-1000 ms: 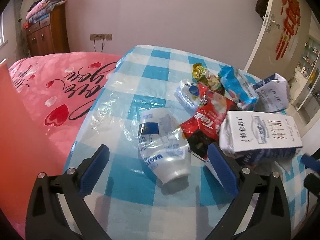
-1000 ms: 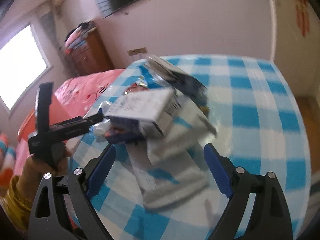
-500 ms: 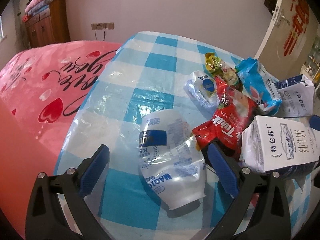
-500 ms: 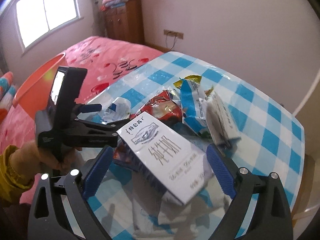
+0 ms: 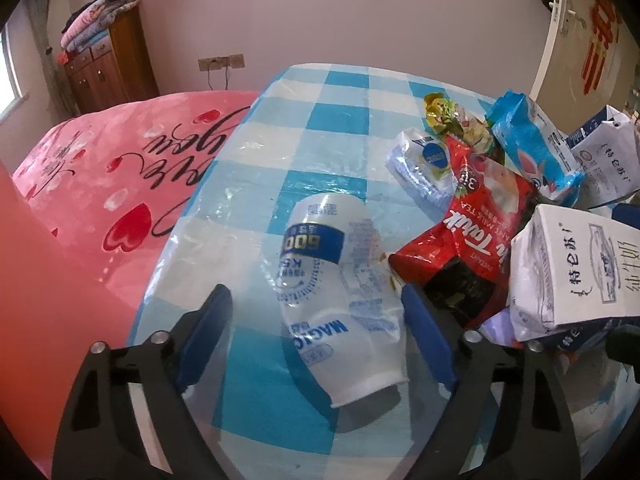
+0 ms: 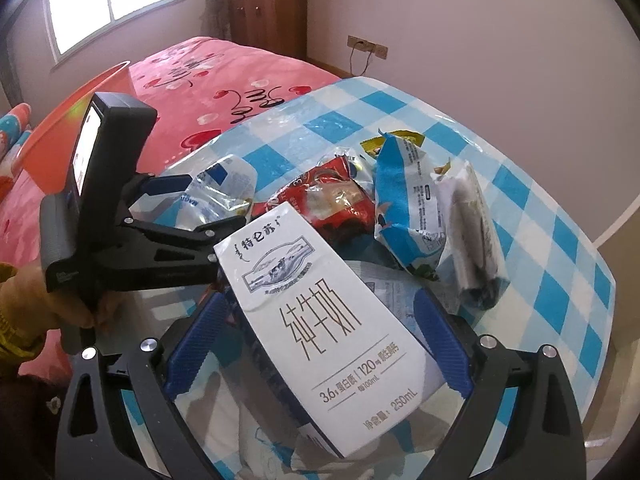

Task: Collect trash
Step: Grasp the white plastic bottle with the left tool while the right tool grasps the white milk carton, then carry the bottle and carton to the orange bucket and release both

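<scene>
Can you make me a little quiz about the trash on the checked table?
1. True or false: the white milk carton lies between the fingers of the right hand-held gripper.
2. Which wrapper lies beside the crushed clear bottle that the left hand-held gripper is closing around? A green, B red, C black.
3. Fill in: the tablecloth has blue and ____ squares.

Key: 1 true. 2 B, the red milk tea packet. 3 white.
</scene>
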`<state>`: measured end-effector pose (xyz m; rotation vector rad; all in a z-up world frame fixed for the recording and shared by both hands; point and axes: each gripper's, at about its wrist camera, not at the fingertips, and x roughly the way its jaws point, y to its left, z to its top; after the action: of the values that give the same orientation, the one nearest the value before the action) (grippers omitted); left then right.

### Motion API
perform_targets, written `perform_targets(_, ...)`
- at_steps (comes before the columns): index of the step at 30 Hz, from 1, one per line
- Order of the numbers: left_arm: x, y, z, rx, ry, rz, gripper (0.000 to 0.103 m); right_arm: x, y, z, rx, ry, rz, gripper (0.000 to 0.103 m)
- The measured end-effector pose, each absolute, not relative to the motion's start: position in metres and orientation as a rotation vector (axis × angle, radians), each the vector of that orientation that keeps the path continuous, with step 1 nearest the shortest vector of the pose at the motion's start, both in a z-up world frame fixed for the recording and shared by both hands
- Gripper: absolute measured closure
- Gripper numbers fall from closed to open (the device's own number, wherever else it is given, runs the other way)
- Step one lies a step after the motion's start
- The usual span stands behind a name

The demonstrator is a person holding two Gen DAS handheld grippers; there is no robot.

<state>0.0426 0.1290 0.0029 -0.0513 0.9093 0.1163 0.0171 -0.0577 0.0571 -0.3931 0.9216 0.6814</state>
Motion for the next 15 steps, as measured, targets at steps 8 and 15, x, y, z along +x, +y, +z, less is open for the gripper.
perform_targets(8,0.036,0.135,0.007,-0.066,0.891,0.117,0.048,0.004,-0.062,0.060,-0.379,0.908,0.653,0.024)
perform_targets(15,0.023,0.136,0.010,-0.122,0.877,0.049,0.048,-0.009,-0.069,0.062,-0.333,0.892,0.618,0.033)
